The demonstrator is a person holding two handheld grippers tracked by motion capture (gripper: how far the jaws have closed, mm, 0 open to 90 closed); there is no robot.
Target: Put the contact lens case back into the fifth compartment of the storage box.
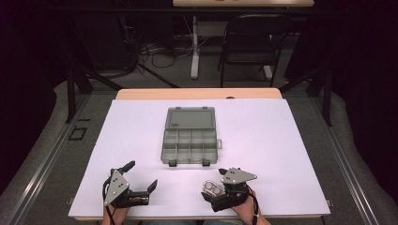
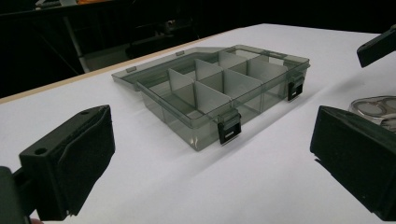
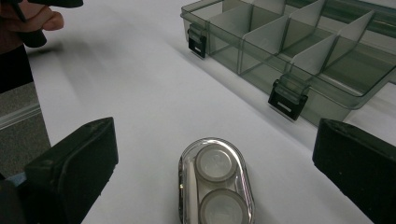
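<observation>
A smoky clear compartment box [image 1: 190, 136] lies open in the middle of the white table, its lid folded back and its divided cells empty; it shows too as the box [image 2: 219, 88] and the box [image 3: 299, 51]. A small clear contact-lens case [image 1: 212, 188] with two round wells rests on the table near the front edge, seen close as the case [image 3: 215, 184]. My right gripper [image 1: 217, 190] is open with its jaws on either side of the case, not touching it. My left gripper [image 1: 141, 176] is open at the front left, nothing between its jaws.
The white sheet [image 1: 263, 140] covers a wooden table [image 1: 197, 93]. A dark folding chair [image 1: 253, 42] and a white desk leg [image 1: 194, 47] with cables stand on the floor beyond. Black tripod legs [image 1: 72, 89] flank the table's left side.
</observation>
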